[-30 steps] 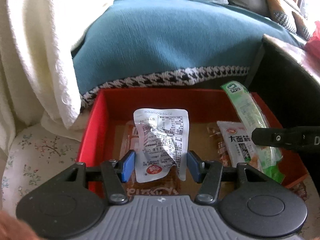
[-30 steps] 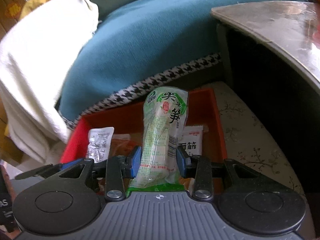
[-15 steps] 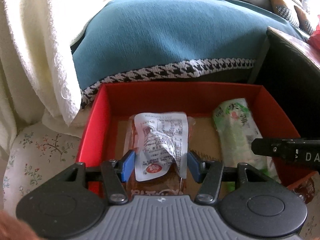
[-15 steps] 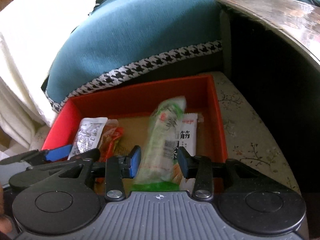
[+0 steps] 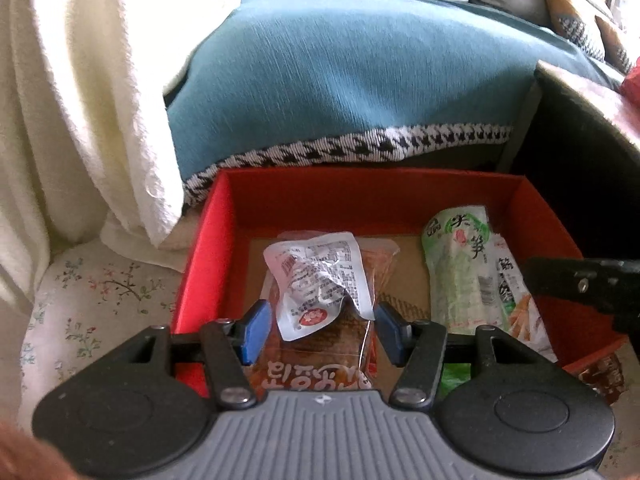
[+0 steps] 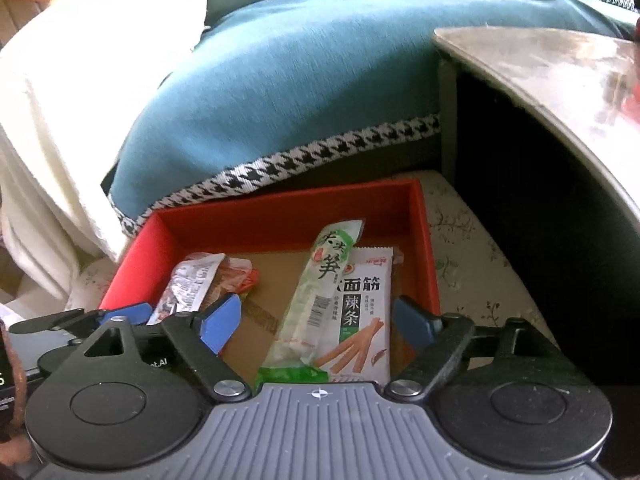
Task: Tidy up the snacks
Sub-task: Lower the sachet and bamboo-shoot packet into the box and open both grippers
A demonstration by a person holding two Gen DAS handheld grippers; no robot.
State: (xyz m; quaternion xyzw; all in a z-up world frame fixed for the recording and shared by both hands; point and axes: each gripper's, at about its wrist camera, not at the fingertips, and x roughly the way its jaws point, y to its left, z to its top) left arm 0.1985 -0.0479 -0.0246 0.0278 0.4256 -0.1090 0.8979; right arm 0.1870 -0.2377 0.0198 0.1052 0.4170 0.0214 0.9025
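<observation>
A red box (image 5: 208, 248) (image 6: 424, 240) holds the snacks. My left gripper (image 5: 320, 332) is open, its blue pads either side of a crumpled white packet (image 5: 320, 280) that rests on an orange-brown packet (image 5: 320, 364). My right gripper (image 6: 316, 328) is open wide over a long green bamboo-shoot packet (image 6: 320, 292) (image 5: 460, 272), which lies in the box on a white spicy-strip packet (image 6: 364, 308). The white packet also shows in the right wrist view (image 6: 188, 288).
A teal blanket with houndstooth trim (image 5: 360, 80) (image 6: 280, 88) hangs behind the box. A white towel (image 5: 80, 100) is at the left. A dark side table (image 6: 540, 92) stands at the right. The box sits on floral fabric (image 5: 92, 300).
My right gripper opened and let go of the green packet, which now lies in the box. My left gripper opened a little around the white packet, which now rests in the box.
</observation>
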